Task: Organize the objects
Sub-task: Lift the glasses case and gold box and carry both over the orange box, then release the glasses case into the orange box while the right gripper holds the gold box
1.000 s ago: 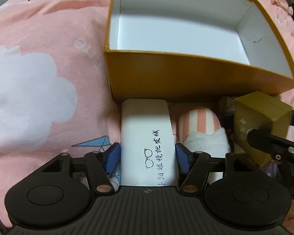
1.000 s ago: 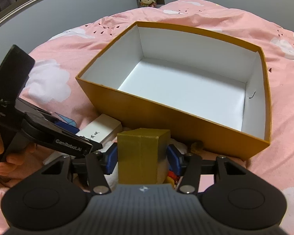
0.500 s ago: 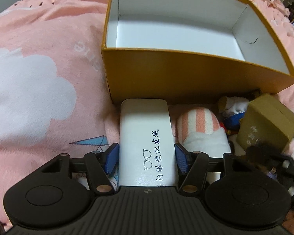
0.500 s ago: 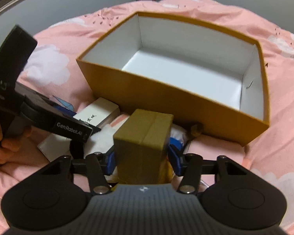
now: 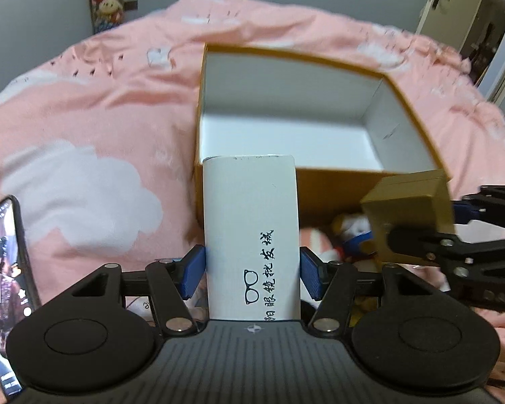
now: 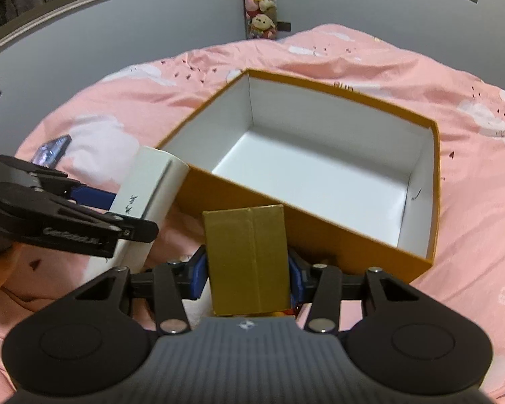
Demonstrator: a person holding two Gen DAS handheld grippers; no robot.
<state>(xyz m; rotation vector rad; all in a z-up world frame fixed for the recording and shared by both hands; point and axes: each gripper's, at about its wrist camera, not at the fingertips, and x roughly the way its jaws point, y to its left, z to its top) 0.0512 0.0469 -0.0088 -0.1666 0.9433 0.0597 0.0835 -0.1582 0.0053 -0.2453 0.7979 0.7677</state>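
My left gripper (image 5: 250,271) is shut on a white glasses case (image 5: 249,208) with black print, its blue pads pressing both long sides. The case is lifted off the bed, and its far end overlaps the near wall of the open orange box (image 5: 333,185). My right gripper (image 6: 249,271) is shut on a small gold carton (image 6: 247,252), held just in front of the orange box's (image 6: 286,222) near wall. The box's white inside holds nothing. In the right wrist view the white case (image 6: 151,181) hangs at the left, close to the box's corner.
A lit phone (image 5: 3,269) lies on the pink cloud-print bedspread (image 5: 118,118) at the left. A striped cloth (image 5: 313,235) and small toys (image 5: 350,232) lie below the held gold carton (image 5: 410,208). Plush toys (image 6: 259,6) hang on the grey wall behind the bed.
Both grippers have risen and tipped up, each carrying its object. The white case and the gold carton left the bed and now hang level with the orange box's near wall.
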